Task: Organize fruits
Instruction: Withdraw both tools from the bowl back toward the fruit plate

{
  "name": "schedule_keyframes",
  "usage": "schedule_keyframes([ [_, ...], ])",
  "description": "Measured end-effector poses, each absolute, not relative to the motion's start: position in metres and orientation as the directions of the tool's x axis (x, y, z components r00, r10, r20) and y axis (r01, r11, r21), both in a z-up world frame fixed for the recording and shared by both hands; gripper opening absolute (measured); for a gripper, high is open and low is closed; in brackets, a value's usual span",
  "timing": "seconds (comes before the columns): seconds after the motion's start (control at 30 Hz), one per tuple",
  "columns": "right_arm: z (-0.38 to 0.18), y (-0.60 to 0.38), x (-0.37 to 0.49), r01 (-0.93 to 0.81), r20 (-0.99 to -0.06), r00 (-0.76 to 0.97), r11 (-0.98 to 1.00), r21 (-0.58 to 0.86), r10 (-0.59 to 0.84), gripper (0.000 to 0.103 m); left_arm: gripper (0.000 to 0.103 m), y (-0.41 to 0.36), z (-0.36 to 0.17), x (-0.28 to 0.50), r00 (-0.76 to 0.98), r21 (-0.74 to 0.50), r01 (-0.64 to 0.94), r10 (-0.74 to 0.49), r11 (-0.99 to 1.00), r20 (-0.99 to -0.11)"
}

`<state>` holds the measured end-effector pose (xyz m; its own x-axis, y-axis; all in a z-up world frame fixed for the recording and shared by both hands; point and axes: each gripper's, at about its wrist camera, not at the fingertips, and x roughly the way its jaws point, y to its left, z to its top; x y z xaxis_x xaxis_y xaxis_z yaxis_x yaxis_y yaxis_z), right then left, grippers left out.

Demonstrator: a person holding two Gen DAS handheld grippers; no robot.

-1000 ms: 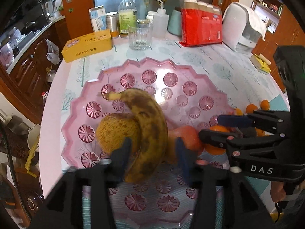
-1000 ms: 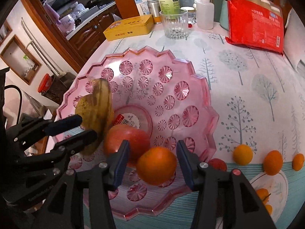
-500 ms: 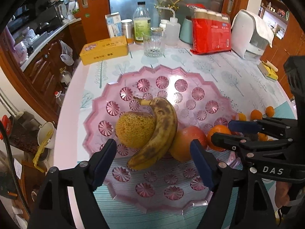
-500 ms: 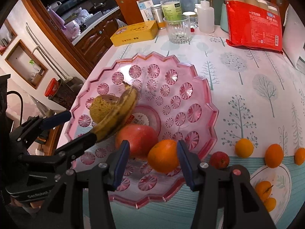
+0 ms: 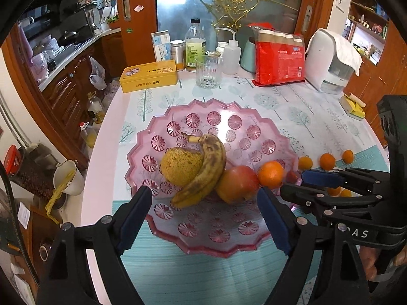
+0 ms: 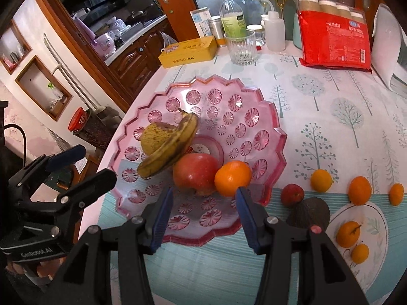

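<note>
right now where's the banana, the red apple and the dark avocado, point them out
banana (image 5: 207, 171): left wrist view, middle of its spotted curved body
red apple (image 6: 195, 172): right wrist view, centre of its red skin
dark avocado (image 6: 310, 212): right wrist view, its visible upper side, on the table beside the bowl

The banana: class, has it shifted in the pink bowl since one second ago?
Yes. The banana has tipped from upright in the left gripper to lying across the pear in the pink bowl.
</note>
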<state>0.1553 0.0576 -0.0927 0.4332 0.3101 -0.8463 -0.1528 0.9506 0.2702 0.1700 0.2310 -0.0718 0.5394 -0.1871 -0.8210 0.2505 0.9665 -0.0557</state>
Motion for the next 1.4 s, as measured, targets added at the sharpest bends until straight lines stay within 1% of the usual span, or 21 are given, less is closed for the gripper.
schedule_keyframes([
  [0.17,-0.084,0.055,0.140,-0.158,-0.839,0.447,0.951,0.267,0.310,0.052,0.085,0.228,-0.068,0.154,0.537,-0.056,0.245,-0.184,0.968,-0.823],
  [0.27,-0.082,0.053,0.132,-0.159,-0.836,0.450,0.950,0.270,0.313,0.052,0.090,0.226,-0.067,0.145,0.533,-0.056,0.239,-0.179,0.969,-0.827],
  [0.33,-0.080,0.051,0.126,-0.161,-0.834,0.453,0.949,0.271,0.315,0.052,0.091,0.224,-0.065,0.139,0.532,-0.060,0.232,-0.178,0.971,-0.828],
  [0.53,-0.074,0.040,0.107,-0.157,-0.830,0.465,0.951,0.265,0.308,0.052,0.091,0.222,-0.063,0.123,0.501,-0.082,0.203,-0.175,0.976,-0.847],
  [0.8,-0.057,0.018,0.083,-0.149,-0.816,0.504,0.959,0.241,0.283,0.052,0.091,0.206,-0.050,0.108,0.494,-0.123,0.189,-0.203,0.974,-0.845],
  [0.93,-0.049,-0.006,0.073,-0.128,-0.810,0.526,0.966,0.225,0.258,0.052,0.091,0.181,-0.039,0.104,0.506,-0.129,0.212,-0.221,0.969,-0.834],
  [1.1,-0.043,-0.052,0.062,-0.076,-0.811,0.550,0.979,0.191,0.201,0.052,0.091,0.133,-0.027,0.102,0.516,-0.132,0.270,-0.259,0.954,-0.817],
  [1.27,-0.043,-0.109,0.056,-0.012,-0.819,0.555,0.986,0.168,0.147,0.052,0.091,0.076,-0.026,0.105,0.502,-0.139,0.323,-0.294,0.936,-0.814],
  [1.4,-0.043,-0.155,0.057,0.024,-0.828,0.554,0.992,0.122,0.089,0.052,0.091,0.033,-0.028,0.109,0.498,-0.126,0.352,-0.300,0.927,-0.814],
])
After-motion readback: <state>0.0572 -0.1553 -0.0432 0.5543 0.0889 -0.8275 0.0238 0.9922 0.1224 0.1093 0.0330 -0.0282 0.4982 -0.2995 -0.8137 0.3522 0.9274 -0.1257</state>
